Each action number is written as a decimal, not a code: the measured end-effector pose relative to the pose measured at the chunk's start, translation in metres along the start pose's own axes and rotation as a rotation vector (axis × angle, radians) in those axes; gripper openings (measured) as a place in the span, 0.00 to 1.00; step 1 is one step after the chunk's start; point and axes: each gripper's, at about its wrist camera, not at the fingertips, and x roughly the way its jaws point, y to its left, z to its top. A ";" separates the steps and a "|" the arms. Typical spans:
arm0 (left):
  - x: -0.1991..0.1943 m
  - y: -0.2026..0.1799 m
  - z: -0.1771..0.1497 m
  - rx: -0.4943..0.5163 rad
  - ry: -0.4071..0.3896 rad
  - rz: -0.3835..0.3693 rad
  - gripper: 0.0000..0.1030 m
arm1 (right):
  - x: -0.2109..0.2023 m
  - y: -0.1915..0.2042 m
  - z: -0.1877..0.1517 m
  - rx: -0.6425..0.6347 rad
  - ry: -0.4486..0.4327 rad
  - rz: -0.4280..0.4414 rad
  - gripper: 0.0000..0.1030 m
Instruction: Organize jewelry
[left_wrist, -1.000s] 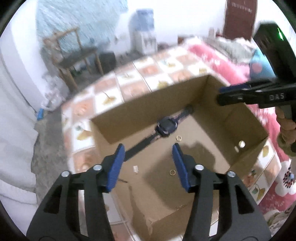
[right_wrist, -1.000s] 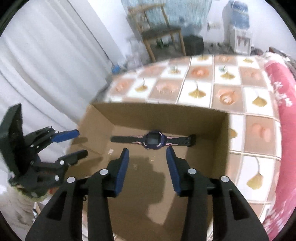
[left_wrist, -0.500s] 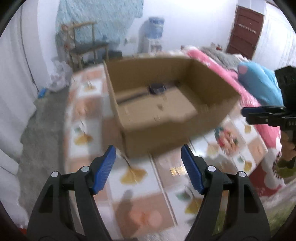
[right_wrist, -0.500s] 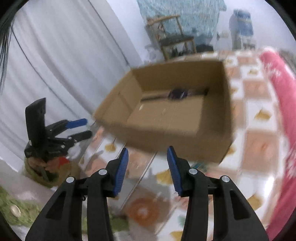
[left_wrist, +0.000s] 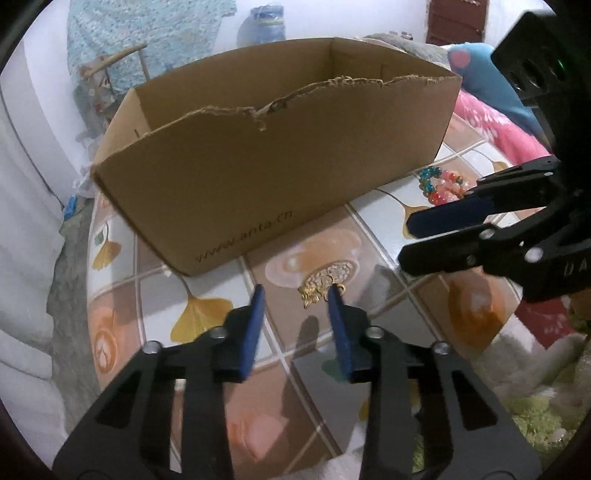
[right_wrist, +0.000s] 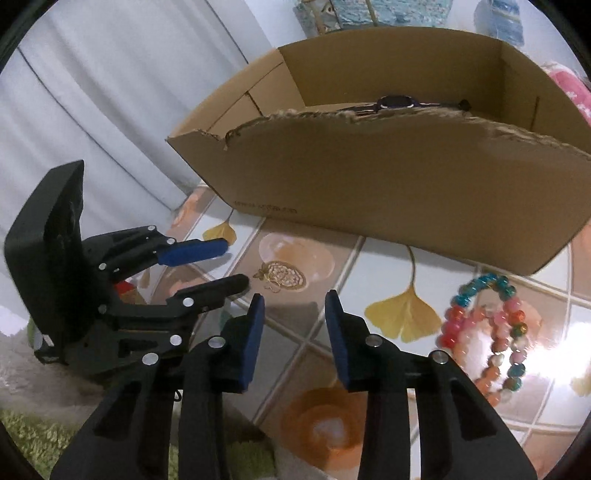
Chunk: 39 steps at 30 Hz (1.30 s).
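Note:
A gold filigree brooch (left_wrist: 325, 282) lies on the tiled table in front of a cardboard box (left_wrist: 258, 177). My left gripper (left_wrist: 297, 295) is open, low over the table, its right finger tip touching or just beside the brooch. The brooch also shows in the right wrist view (right_wrist: 282, 275). A colourful beaded bracelet (right_wrist: 487, 332) lies to the right, also seen in the left wrist view (left_wrist: 441, 186). My right gripper (right_wrist: 293, 299) is open and empty above the table between brooch and bracelet. A dark watch (right_wrist: 397, 101) lies inside the box (right_wrist: 388, 177).
The table (left_wrist: 122, 317) has a glossy cloth with ginkgo leaf tiles. The box's near wall has a torn top edge. A pink blanket (left_wrist: 491, 125) and blue cushion lie at right. Green shaggy rug (right_wrist: 44, 439) lies below the table's near edge. White curtain at left.
Both grippers pulled back out of the box and dropped low in front of it. The left gripper narrowed and now sits at the brooch. The right gripper came close beside it.

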 end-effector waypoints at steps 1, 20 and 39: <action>0.002 -0.001 0.002 0.012 -0.002 0.006 0.25 | 0.003 0.001 0.000 -0.003 0.001 -0.006 0.31; 0.019 0.003 -0.001 0.064 0.017 0.070 0.21 | 0.042 0.040 0.010 -0.217 -0.012 -0.215 0.25; 0.007 0.009 -0.007 0.035 -0.014 -0.048 0.21 | 0.035 0.027 -0.003 -0.195 0.031 -0.309 0.25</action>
